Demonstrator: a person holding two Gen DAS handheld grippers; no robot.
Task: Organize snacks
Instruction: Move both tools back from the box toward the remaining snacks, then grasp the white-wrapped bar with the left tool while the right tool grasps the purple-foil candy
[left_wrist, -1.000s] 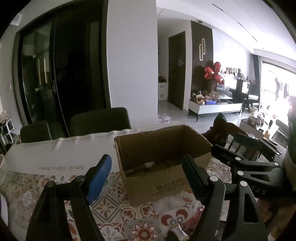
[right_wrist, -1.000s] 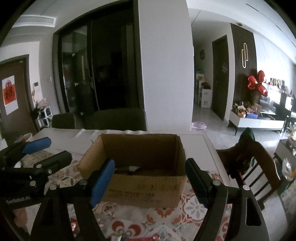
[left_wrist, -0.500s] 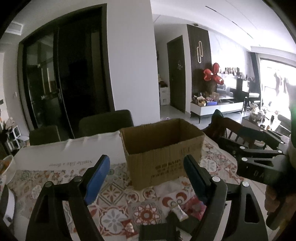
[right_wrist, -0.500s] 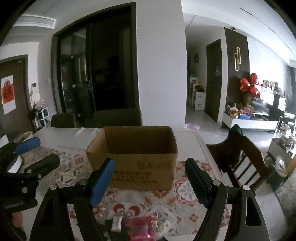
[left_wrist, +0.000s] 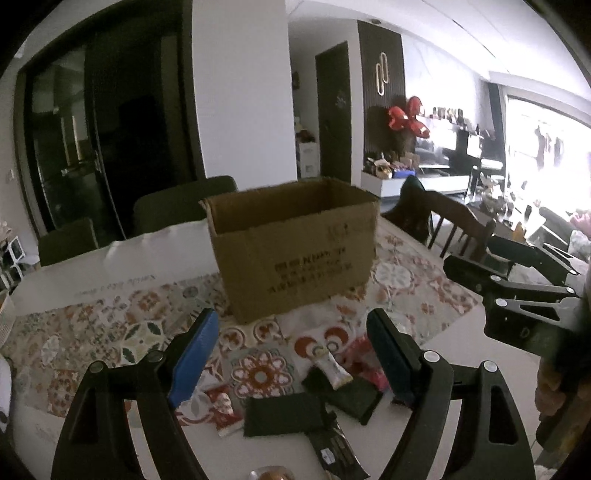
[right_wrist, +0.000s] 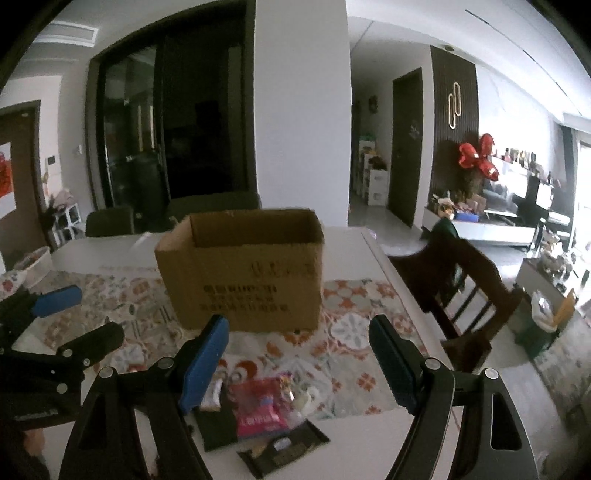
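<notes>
Dark print is running in lines across the front of the cardboard box (right_wrist: 243, 280), too blurred to read. Faint script is showing along the white edge of the tablecloth (left_wrist: 110, 284), unreadable here. The pink snack packet (right_wrist: 258, 408) is carrying a label too small to read.

Both cameras sit lower and farther back than a second ago. The cardboard box (left_wrist: 295, 251) now shows its printed front wall; its inside, visible before, is hidden. A pile of snack packets (left_wrist: 314, 391), then barely in view, lies on the bench (left_wrist: 436, 332) at 6 o'clock of the box. In the right wrist view a pink packet (right_wrist: 260, 406) has appeared. The left gripper (left_wrist: 291, 354) opened slightly wider.
</notes>
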